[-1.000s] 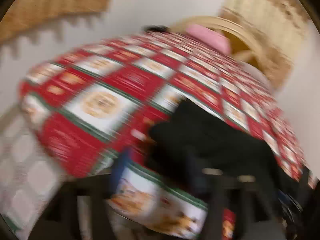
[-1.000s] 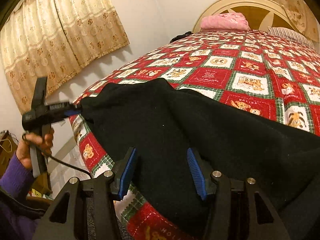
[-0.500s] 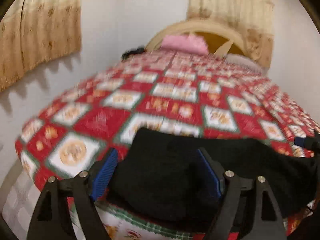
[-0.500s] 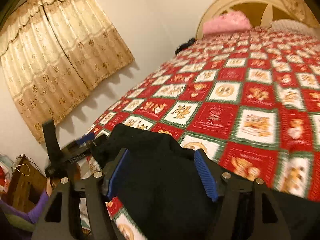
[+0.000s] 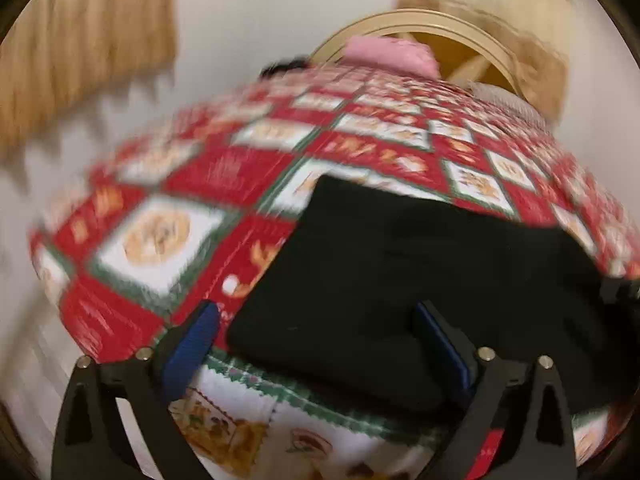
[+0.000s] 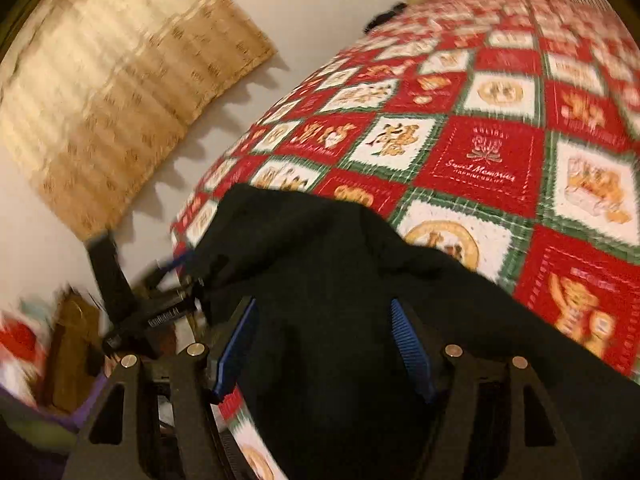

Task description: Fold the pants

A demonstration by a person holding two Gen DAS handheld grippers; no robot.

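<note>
here, pants (image 5: 400,280) between left hand-held gripper (image 5: 316,340) fingers

- You see a bed covered by a red, white and green patchwork quilt (image 6: 492,160).
- A pink pillow (image 5: 390,54) lies against the arched headboard (image 5: 436,26).
- Beige curtains (image 6: 116,112) hang on the wall.

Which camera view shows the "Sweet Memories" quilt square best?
The right wrist view: the red square sits beyond the black pants, its lettering readable. In the left wrist view the quilt is motion-blurred, and no lettering is legible.
</note>
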